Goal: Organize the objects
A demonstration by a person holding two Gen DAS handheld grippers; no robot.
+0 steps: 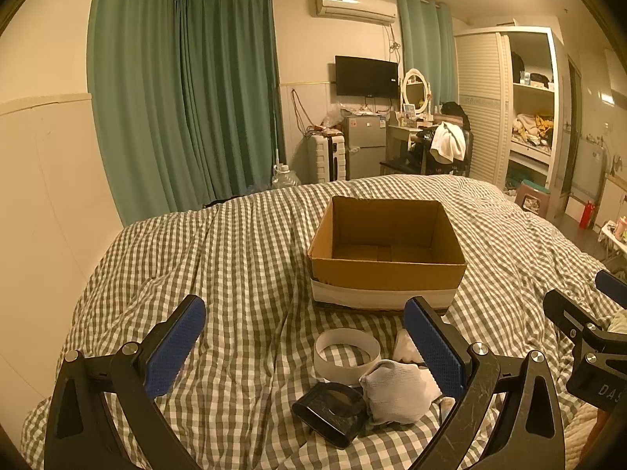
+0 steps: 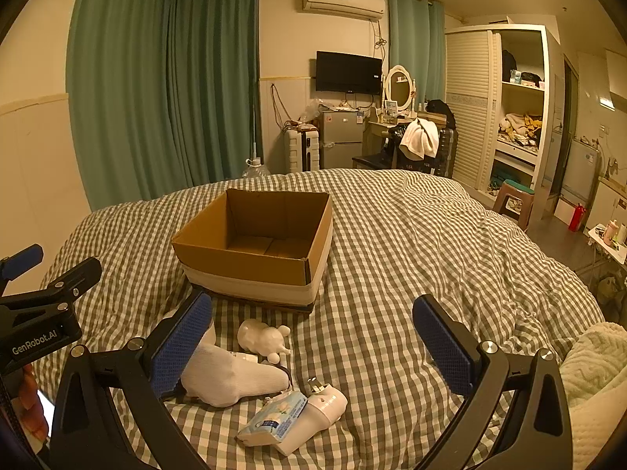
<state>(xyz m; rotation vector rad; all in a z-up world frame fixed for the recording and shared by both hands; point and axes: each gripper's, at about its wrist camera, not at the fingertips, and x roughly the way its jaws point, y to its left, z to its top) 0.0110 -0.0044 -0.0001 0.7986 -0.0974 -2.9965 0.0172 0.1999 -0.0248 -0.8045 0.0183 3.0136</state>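
Right now I have both tools hovering low over the bed [image 1: 243, 258], each with its blue pads spread wide and holding nothing: the left tool [image 1: 305, 348] and the right tool [image 2: 313, 346]. Nearest me lies the clutter to be sorted. Under the left tool sit a black rectangular holder [image 1: 331, 411], a balled white sock [image 1: 395, 389] touching it, and a white tape ring [image 1: 347, 354] just behind. Under the right tool I see a tissue pack [image 2: 274, 421] leaning against a white plug-in device [image 2: 319, 417], a white sock [image 2: 231, 380] beside my left pad, and a small white ceramic figurine [image 2: 262, 337] a little farther on.

Beyond these stands the open cardboard box [image 1: 386, 250], upright on the quilt and, as far as I can see inside, empty. I judge that nothing has been packed yet, so the step in hand is the first pick.

My next move calls for lowering one tool over a single item, closing on it, then lifting over the near wall of the box. That wall is the edge to clear. The soft quilt may give under pressure. Open bed lies to both sides of the box, and the two tools are close together, so I'd move one at a time.
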